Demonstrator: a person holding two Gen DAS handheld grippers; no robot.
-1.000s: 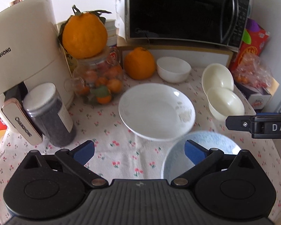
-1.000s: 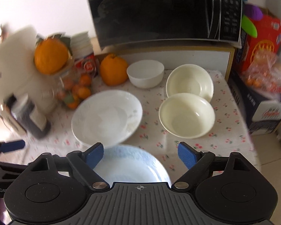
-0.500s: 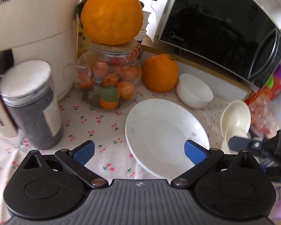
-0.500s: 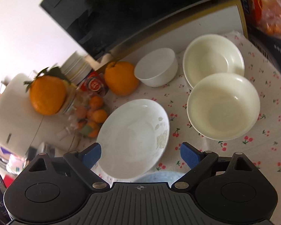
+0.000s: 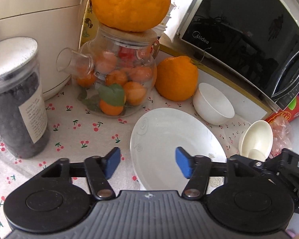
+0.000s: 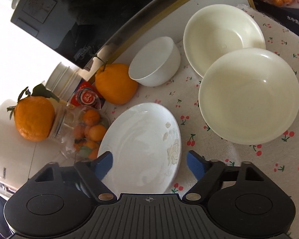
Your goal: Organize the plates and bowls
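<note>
Left wrist view: left gripper at lower centre, blue pads partly apart after just closing in, gripping nothing, near left rim of the white plate sitting between them without visible contact. Plate's near edge hidden behind the gripper body. Lying on the cherry-print tablecloth, with a small white bowl beyond it at right centre. Cream bowls at the right edge, seen nearly edge-on, partly blocked by the right gripper's black frame; count hard to make out here. Glass jug of small oranges upper centre, topped by a large orange cut off at the frame's top. Second orange beside the jug, dark jar at left, microwave upper right.

Right wrist view: right gripper at lower centre, pads fairly wide apart after just narrowing, clasping nothing. White plate directly ahead between the pads, lower rim hidden by the gripper body; contact not evident. Near cream bowl at right centre, just beside the far cream bowl in the upper right. Small white bowl at upper centre. Jug blurred at left.
</note>
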